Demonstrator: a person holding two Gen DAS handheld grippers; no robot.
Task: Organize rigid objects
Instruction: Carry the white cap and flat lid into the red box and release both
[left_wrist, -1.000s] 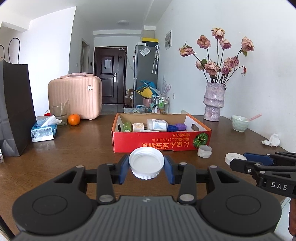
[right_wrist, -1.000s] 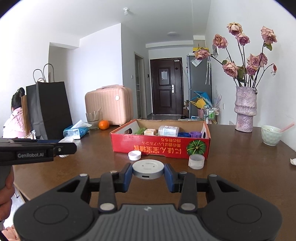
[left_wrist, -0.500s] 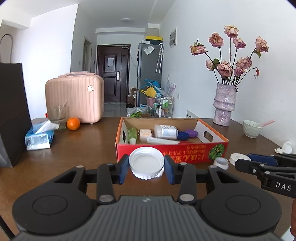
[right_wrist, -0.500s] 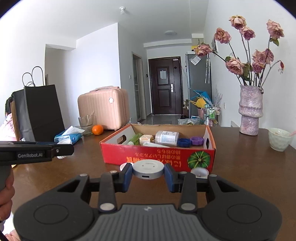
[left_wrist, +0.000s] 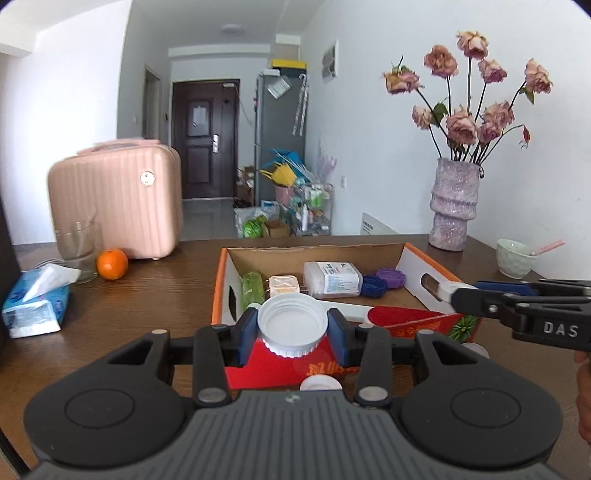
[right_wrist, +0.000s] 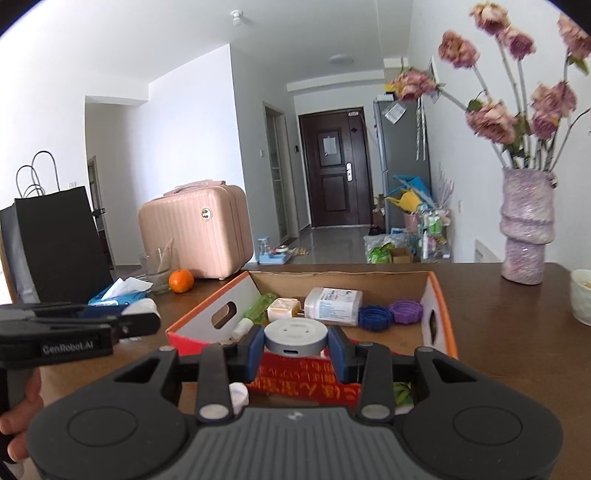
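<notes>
**Both grippers loaded at the box**

The left hand-held gripper (left_wrist: 292, 328) is clamped on a white cap (left_wrist: 292, 325), the right hand-held gripper (right_wrist: 296, 341) on a grey disc (right_wrist: 296, 338). Both hang at the near wall of the red box (left_wrist: 424, 321) on the table (left_wrist: 155, 295). Inside, at 12 o'clock from the cap, lie a bottle (left_wrist: 332, 279) and a purple lid (left_wrist: 390, 277).

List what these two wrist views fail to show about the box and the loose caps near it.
- Left wrist: white cap below the red box, mostly hidden by the left claw.
- Right wrist: box front print blocked by the right claw.
- Right wrist: bowl cut by the edge.
</notes>
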